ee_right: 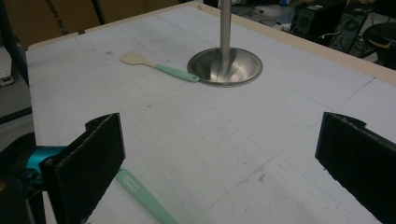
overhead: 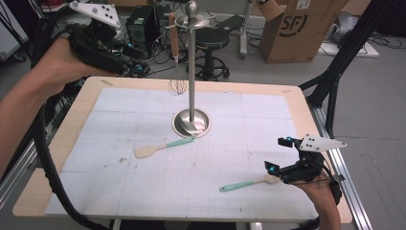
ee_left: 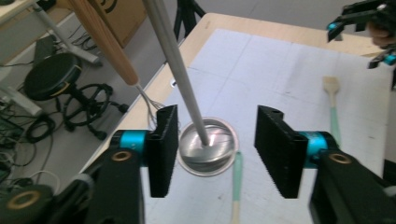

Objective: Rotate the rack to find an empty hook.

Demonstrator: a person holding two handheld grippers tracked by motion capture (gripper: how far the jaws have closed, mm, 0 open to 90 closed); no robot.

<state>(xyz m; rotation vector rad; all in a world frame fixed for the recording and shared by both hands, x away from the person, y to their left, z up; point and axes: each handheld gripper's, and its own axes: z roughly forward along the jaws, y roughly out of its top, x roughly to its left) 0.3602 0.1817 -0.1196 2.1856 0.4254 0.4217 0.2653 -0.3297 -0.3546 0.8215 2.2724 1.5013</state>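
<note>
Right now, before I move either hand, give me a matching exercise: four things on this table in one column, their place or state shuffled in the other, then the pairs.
Things:
1. whisk
2. spatula near the stand base
3. spatula at the right gripper
4. left gripper

Places or states:
A. lies flat, its mint handle tip against the rim of the steel stand
B. jaws apart, nothing between them
C. hangs from the top of the stand, wooden handle up
D. lies flat, its wooden blade by the jaws of the right gripper

Pairs: 1-C, 2-A, 3-D, 4-B
</note>
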